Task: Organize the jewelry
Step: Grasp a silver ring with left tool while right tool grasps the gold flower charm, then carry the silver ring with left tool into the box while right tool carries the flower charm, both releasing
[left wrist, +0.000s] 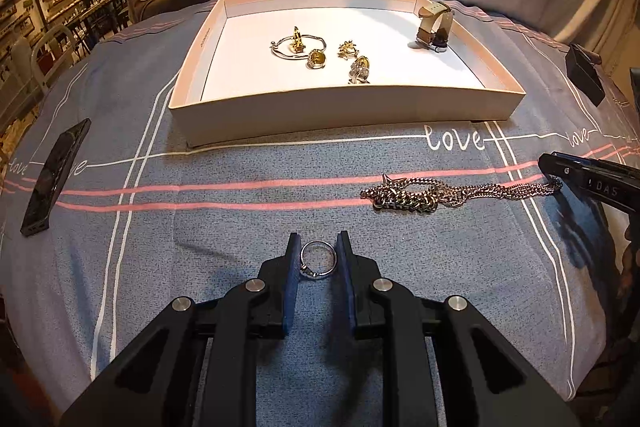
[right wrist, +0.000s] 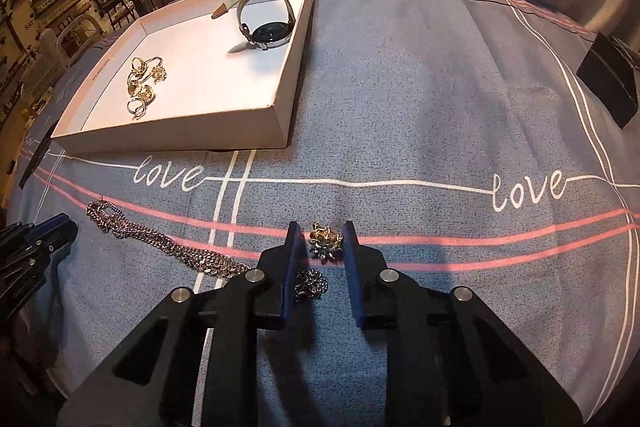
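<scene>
Left tongs (left wrist: pixel 319 251) clamp a silver ring (left wrist: pixel 317 259) on the bedspread (left wrist: pixel 200 227), near the chain (left wrist: pixel 440 193). Right tongs (right wrist: pixel 321 241) close around a gold brooch (right wrist: pixel 326 241); contact uncertain. Tray (left wrist: pixel 348 111) lies far

Both views ride on the handheld grippers, looking forward and steeply down along the fingers, close above a blue-grey patterned cloth (left wrist: pixel 224 227). The left wrist view faces the shallow box (left wrist: pixel 344 115) squarely; the right wrist view sits further right, with the box (right wrist: pixel 180 135) at its upper left. Both share the box and the chain (left wrist: pixel 440 195) between them.
</scene>
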Available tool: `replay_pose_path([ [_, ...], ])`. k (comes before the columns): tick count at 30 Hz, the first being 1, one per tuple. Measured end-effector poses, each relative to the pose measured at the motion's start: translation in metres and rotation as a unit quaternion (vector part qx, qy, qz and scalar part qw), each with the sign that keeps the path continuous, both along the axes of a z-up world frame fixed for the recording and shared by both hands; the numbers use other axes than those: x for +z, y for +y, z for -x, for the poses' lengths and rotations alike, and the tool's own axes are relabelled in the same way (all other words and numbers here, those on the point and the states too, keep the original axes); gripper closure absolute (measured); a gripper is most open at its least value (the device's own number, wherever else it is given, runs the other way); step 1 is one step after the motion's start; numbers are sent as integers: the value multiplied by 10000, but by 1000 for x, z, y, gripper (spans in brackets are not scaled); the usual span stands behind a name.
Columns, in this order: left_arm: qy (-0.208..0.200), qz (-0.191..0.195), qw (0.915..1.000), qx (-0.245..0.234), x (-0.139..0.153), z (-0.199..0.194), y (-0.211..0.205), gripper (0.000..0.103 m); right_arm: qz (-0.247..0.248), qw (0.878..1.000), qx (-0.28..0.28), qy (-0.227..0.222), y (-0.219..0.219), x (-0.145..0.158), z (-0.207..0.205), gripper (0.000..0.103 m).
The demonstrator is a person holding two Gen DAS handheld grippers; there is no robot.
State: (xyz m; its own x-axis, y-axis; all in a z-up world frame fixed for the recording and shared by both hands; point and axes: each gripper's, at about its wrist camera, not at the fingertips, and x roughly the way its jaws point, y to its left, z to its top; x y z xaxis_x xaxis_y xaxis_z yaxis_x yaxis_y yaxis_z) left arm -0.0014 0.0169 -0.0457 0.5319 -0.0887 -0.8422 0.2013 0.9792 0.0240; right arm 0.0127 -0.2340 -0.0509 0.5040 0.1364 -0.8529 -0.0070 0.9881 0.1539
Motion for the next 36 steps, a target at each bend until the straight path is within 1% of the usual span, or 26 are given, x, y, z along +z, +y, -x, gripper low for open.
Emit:
replay_pose_path([
  [3, -3, -60, 10000, 19, 0, -6, -3, 85, -21, 9998, 174, -73, 13, 8, 0, 85],
  [7, -13, -63, 9999, 102, 3, -10, -1, 85, 7, 9979, 617, -189, 49, 20, 1, 85],
  [11, -31, -71, 9999, 86, 5, -9, 0, 85, 47, 9939, 1079, -220, 86, 25, 1, 85],
  [14, -45, -30, 10000, 84, 8, -8, 3, 85, 80, 9914, 1289, -225, 104, 28, 4, 85],
  [17, -143, -9, 9999, 95, 15, -9, 6, 85, 104, 9902, 1365, -263, 111, 34, 5, 85],
  [19, -181, 71, 9998, 93, 23, -15, 9, 85, 141, 9899, 1363, -371, 113, 44, 2, 85],
  [24, -464, 159, 9987, 129, 57, -33, 15, 85, 211, 9888, 1381, -528, 116, 70, -13, 85],
  [27, -428, 374, 9983, 141, 68, -42, 18, 85, 162, 9889, 1381, -523, 119, 72, -14, 85],
  [28, -418, 429, 9981, 158, 68, -43, 19, 85, 142, 9888, 1405, -479, 121, 69, -13, 85],
  [30, -388, 395, 9983, 183, 65, -42, 20, 85, 99, 9891, 1423, -378, 123, 60, -10, 85],
  [31, -305, 439, 9984, 190, 60, -41, 21, 85, 87, 9890, 1442, -319, 125, 55, -9, 85],
  [33, -185, 361, 9990, 183, 51, -38, 20, 85, 81, 9887, 1483, -210, 129, 47, -9, 85],
  [35, -75, 320, 9993, 154, 43, -38, 16, 85, 124, 9884, 1504, -195, 132, 46, -11, 85],
  [36, -50, 318, 9994, 154, 41, -41, 15, 85, 146, 9883, 1488, -288, 133, 55, -17, 85],
])
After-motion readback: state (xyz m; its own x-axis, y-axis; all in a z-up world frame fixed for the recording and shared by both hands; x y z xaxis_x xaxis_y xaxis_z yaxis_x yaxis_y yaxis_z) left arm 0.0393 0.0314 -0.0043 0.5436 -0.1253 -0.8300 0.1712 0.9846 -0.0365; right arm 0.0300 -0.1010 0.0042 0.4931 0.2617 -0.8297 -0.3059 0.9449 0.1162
